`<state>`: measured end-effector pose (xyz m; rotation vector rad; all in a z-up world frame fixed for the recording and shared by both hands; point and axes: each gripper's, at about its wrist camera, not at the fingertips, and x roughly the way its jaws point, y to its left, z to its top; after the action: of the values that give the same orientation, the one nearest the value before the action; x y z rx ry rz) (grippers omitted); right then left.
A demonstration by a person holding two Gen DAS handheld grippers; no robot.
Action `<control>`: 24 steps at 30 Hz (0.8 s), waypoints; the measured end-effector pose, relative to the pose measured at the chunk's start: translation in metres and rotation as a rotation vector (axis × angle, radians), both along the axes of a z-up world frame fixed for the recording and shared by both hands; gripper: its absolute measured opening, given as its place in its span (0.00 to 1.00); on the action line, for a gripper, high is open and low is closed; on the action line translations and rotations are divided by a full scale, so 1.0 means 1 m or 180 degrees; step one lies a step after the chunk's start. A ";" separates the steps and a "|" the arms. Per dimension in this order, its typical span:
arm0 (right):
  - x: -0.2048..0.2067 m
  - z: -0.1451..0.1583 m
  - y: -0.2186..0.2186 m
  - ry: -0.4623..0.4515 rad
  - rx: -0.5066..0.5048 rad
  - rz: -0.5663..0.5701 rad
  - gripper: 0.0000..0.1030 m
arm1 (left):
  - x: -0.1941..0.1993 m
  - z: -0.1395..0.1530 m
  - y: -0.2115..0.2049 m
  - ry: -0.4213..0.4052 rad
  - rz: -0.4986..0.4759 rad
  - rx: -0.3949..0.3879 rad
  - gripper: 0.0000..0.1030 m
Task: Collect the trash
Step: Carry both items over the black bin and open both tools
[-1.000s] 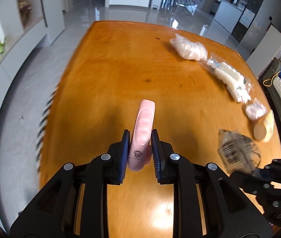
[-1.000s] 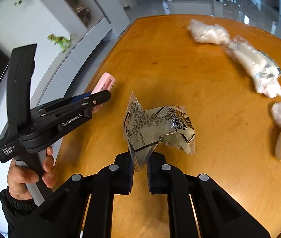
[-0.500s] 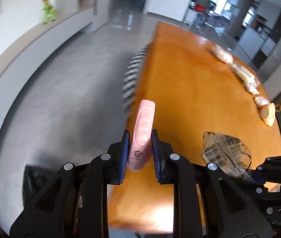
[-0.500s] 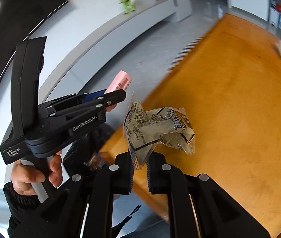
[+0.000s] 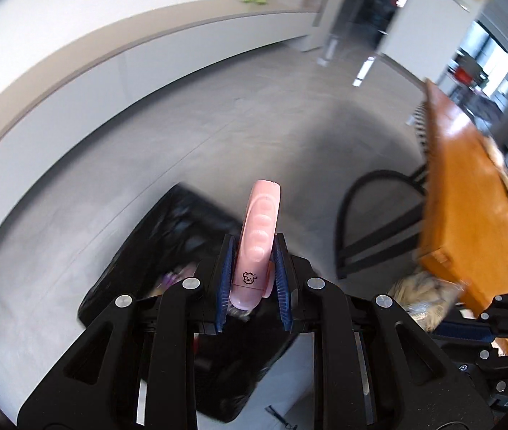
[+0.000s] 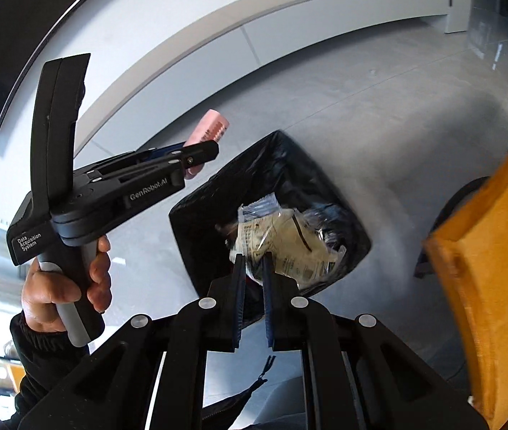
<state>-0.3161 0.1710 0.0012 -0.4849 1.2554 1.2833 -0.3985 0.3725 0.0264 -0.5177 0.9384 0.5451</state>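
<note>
Two fisheye wrist views look forward along their own jaws, tilted down from above at a black bin bag on the floor. Both share it (close below) and the orange desk at right.

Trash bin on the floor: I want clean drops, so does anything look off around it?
Nothing stands out. The black-lined bin stands upright beside the table, no litter visible around it. The right gripper grips a crinkled wrapper, the left gripper a pink object.
</note>
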 end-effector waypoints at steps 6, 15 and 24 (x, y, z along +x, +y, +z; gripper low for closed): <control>-0.020 -0.026 0.022 0.0029 -0.0140 0.0215 0.09 | -0.045 -0.024 0.015 0.0100 0.0258 -0.0105 0.21; -0.058 -0.030 0.037 -0.0001 -0.0206 0.0337 0.68 | -0.075 -0.050 0.039 0.0198 0.0711 -0.0331 0.95; -0.042 -0.030 0.024 0.0091 -0.0171 0.0254 0.68 | -0.056 -0.048 0.035 0.0233 0.0589 -0.0313 0.95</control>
<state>-0.3580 0.1952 -0.0285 -0.5614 1.3083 1.3301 -0.4542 0.4079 -0.0219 -0.6812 0.9963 0.6907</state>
